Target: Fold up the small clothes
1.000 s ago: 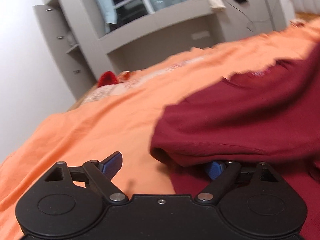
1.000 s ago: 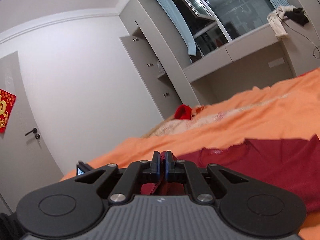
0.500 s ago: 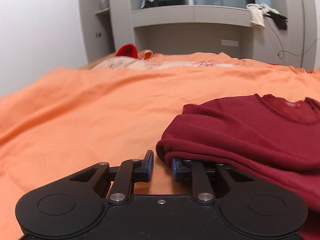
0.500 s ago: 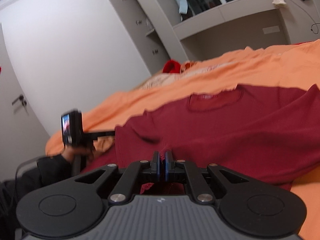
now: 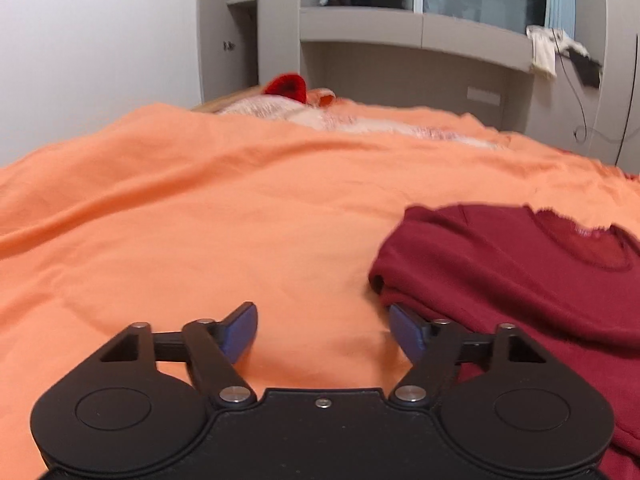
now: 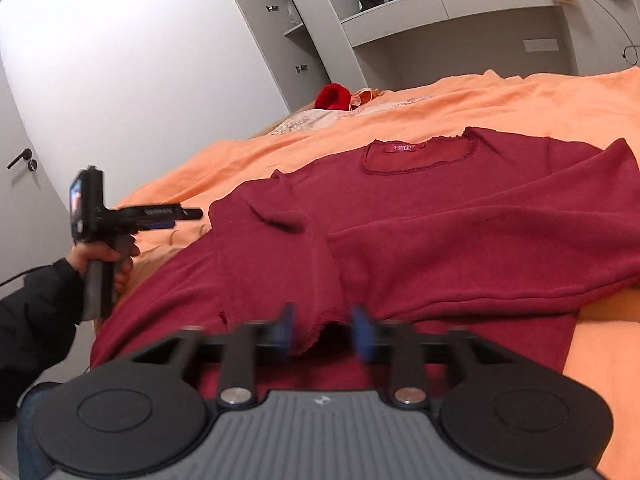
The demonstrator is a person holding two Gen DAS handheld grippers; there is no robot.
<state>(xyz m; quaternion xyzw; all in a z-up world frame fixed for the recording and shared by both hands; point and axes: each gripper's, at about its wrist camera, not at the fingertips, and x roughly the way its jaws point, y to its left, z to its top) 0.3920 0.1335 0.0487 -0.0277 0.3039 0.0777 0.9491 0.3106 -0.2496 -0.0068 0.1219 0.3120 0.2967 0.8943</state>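
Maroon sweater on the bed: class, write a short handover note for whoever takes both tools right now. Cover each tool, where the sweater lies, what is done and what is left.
Left tool: open, empty, low over the orange bedspread, its right finger beside the sweater's folded left edge.
Right tool: open, blurred, fingers astride the cuff of the folded-in sleeve, gripping nothing.
Maroon sweater: flat on the bedspread, neckline away from you.
Done: both sleeves appear folded in across the body.
Left: likely fold the body from hem toward collar, then tidy it.
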